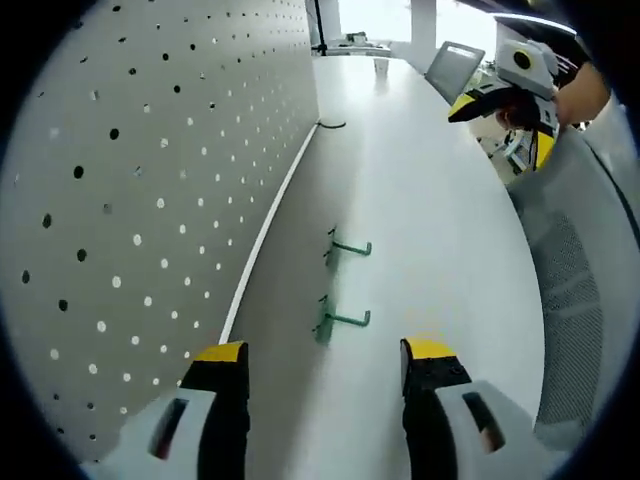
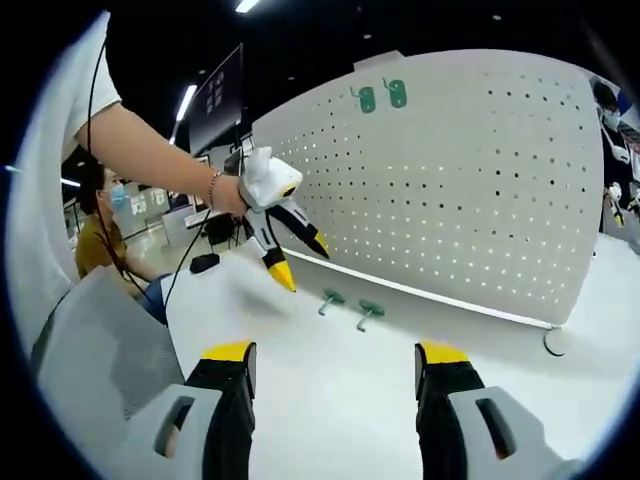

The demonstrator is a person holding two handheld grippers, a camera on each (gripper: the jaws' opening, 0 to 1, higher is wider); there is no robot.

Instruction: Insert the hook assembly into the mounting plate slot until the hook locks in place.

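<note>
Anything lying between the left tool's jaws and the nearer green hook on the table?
No. In the left gripper view, the white table is bare between the left tool and the nearer green hook; the jaws stand apart.

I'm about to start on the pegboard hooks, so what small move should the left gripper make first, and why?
Probably ease the left gripper forward and down onto the nearer green hook. Its jaws are open and empty, that hook lies on the white table just ahead between them, and the pegboard stands close by.
</note>
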